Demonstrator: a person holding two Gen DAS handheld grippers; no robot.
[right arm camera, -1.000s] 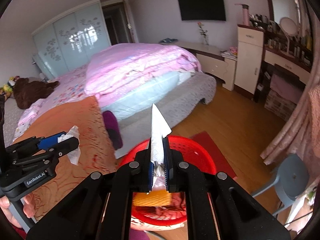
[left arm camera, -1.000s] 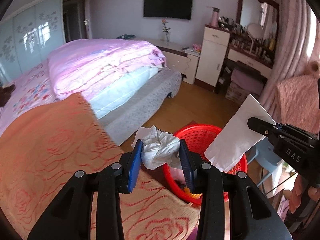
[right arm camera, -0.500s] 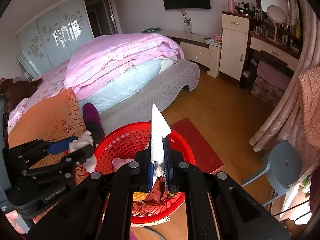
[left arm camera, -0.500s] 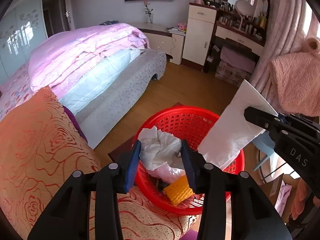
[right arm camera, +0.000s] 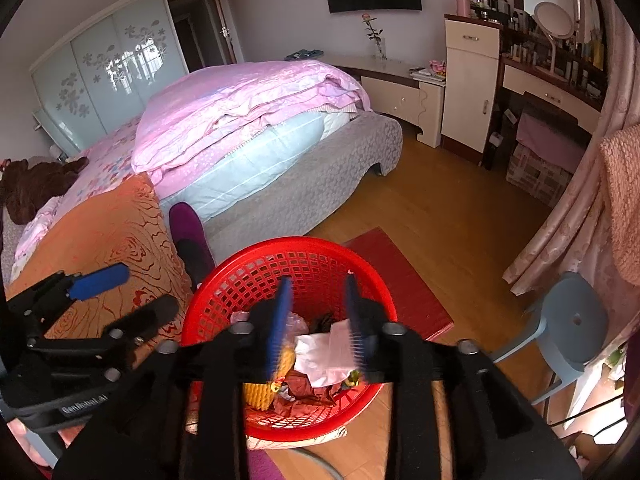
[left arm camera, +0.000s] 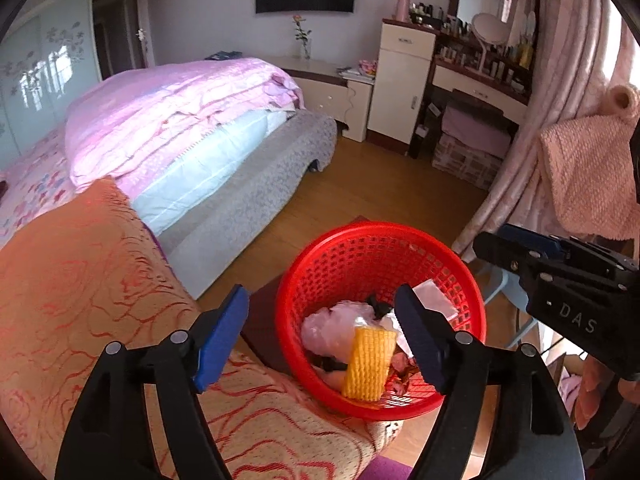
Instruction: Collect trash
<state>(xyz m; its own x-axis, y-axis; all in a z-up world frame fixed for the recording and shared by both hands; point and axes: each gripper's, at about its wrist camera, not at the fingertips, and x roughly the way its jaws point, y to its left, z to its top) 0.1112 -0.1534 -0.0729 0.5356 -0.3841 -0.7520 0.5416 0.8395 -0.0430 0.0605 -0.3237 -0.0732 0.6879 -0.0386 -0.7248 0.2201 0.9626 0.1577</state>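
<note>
Both views look down into the red basket. From the left wrist, the left gripper gapes wide and empty above the basket's lower-centre rim, beside the orange bedspread; wooden floor lies open beyond. From the right wrist, the right gripper, blurred, is parted and empty over white tissue lying among the trash inside.
</note>
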